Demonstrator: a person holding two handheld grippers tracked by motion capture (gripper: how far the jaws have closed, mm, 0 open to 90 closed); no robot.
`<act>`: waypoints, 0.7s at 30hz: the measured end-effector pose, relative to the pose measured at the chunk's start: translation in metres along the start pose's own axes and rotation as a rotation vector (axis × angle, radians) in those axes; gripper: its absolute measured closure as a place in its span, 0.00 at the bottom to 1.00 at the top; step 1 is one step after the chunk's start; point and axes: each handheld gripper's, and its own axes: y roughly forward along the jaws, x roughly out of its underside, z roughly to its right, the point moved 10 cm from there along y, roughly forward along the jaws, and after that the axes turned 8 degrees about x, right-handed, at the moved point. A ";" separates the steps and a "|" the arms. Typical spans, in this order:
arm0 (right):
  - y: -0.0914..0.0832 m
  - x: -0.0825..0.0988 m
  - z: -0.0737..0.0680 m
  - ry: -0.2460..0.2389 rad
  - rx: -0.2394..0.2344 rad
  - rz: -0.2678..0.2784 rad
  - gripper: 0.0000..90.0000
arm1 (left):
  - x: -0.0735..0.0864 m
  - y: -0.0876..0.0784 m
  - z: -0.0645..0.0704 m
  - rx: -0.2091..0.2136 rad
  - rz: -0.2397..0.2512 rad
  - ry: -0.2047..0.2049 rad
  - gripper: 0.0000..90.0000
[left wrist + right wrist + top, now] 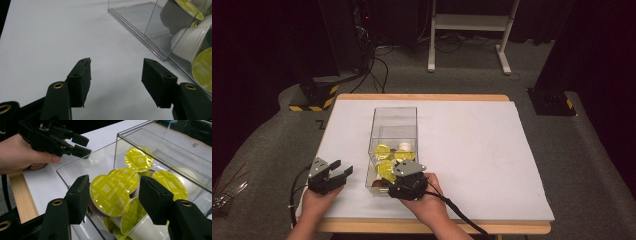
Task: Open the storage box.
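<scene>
- White-topped bench (472, 150), dark room behind.
- My right tongs (113, 195) straddle a yellow-lidded white coffee capsule (110, 195) atop the pile inside the clear plastic box (394, 116); pads not pressing yet.
- My left tongs (116, 77) spread, empty, beside the box.
- Every capsule's in the box; picking hardly begun, I'd say.

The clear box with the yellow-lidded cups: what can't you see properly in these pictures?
- High view: the right gripper and hand cover the near end of the clear box, hiding the cups there.
- Right gripper view: whether the pads touch the front yellow-lidded cup cannot be told; the lid print is too small to read.
- Left gripper view: the right edge cuts off the cups.
</scene>
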 end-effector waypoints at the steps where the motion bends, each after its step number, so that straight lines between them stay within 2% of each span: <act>1: 0.000 0.001 -0.001 -0.003 -0.003 -0.002 0.48 | 0.000 0.000 0.000 0.002 0.000 0.001 0.45; 6: 0.001 0.004 -0.005 -0.027 -0.006 -0.017 0.53 | 0.000 0.000 0.000 0.002 -0.001 0.000 0.45; 12: 0.002 0.006 -0.003 -0.030 0.004 -0.027 0.58 | 0.000 0.000 0.000 0.002 -0.001 -0.001 0.45; 21: 0.002 0.009 0.010 0.004 0.041 -0.027 0.69 | 0.000 0.000 0.000 0.004 -0.002 0.000 0.45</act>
